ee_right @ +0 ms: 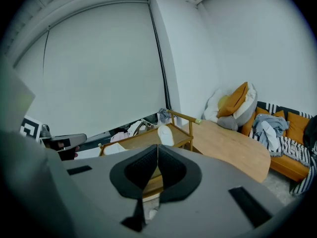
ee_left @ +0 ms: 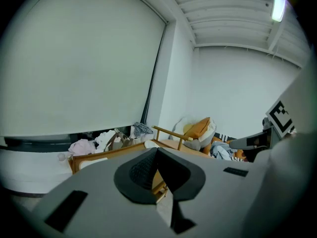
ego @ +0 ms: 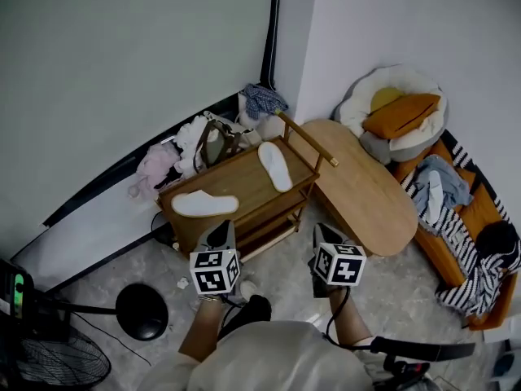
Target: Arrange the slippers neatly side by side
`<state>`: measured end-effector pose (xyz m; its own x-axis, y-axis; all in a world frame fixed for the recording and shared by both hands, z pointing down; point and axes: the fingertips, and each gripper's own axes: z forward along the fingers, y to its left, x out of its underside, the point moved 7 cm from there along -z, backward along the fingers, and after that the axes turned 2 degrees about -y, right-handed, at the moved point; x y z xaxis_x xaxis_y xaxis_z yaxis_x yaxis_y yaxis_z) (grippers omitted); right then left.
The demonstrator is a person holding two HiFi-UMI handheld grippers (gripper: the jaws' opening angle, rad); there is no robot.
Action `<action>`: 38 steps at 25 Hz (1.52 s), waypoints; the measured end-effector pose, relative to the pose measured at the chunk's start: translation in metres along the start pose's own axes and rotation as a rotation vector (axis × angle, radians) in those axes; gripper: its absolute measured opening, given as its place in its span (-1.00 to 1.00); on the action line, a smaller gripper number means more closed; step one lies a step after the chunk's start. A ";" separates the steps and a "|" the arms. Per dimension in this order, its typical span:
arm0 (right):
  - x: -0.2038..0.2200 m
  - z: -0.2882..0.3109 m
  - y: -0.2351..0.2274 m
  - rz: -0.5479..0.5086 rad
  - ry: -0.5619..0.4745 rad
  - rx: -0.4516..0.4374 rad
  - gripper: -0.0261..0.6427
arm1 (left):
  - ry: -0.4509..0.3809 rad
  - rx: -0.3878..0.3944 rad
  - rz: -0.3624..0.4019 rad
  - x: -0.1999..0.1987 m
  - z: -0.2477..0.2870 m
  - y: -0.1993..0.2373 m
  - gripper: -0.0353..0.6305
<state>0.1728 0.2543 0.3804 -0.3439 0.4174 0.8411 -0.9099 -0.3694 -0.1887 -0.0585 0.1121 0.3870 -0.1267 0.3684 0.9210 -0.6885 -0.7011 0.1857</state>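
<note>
Lay well apart and askew on the low wooden trolley (ego: 244,182): left-hand white flat slipper (ego: 204,204), right-hand white flat slipper (ego: 275,166). Held short of it, jaws pressed together and empty, presumably before reaching in: left gripper (ego: 220,233), right gripper (ego: 328,236).

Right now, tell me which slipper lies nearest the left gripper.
The slipper at the left end of the wooden cart, lying crosswise just ahead of the left gripper. The other slipper lies lengthwise at the right end, by the handle.
</note>
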 end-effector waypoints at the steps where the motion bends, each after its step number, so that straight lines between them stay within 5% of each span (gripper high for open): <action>1: -0.005 0.009 -0.003 0.001 0.005 0.002 -0.82 | -0.002 -0.004 -0.002 -0.005 0.009 0.003 -0.84; 21: -0.080 0.145 0.004 -0.056 0.058 -0.062 -0.82 | 0.026 -0.127 -0.067 -0.035 0.109 0.080 -0.84; 38: -0.109 0.216 0.021 -0.135 0.132 -0.146 -0.82 | 0.030 -0.260 -0.155 -0.029 0.114 0.103 -0.84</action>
<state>0.2411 0.0213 0.3941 -0.2351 0.5636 0.7919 -0.9704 -0.1823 -0.1584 -0.0441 -0.0405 0.4181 -0.0240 0.4796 0.8771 -0.8603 -0.4569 0.2262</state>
